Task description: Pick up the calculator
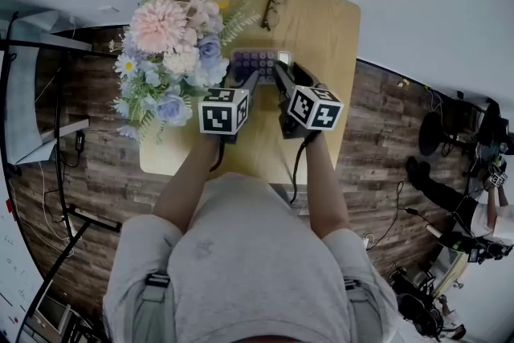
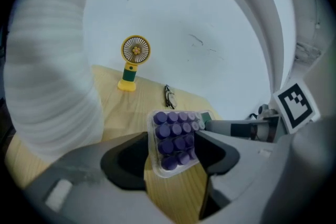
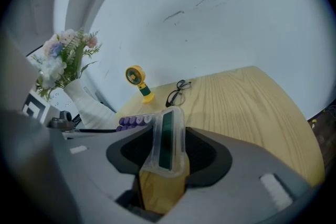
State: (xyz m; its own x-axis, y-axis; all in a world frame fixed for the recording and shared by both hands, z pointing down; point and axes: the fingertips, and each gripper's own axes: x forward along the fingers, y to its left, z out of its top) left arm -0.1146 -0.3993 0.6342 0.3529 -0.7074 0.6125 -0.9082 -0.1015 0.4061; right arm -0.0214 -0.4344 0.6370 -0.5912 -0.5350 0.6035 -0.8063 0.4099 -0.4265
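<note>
nearest me are my two tools, side by side over the near middle of the table, both pointing away from me and slanting down. my left gripper has its jaws set against the two sides of the calculator at its purple-key end. as far as i can see the pads touch the clear case on both sides, so i read it as clamped. my right gripper is on the display end in the same way: the green screen strip stands between its jaws, which sit wide and up against the case.

the calculator lies just beyond my tool tips, its long axis running left to right across the table, keys to the left, screen to the right. neither hand is clearly nearer; each has its own end, the right tip a touch farther out. whether the case has left the wood i cannot tell.

so the lift, i judge, turns on raising both ends together and level, since the tools hold along the one axis.

left of it stands the bunch of flowers; farther off lie the glasses and, at the far left edge, the yellow fan.
</note>
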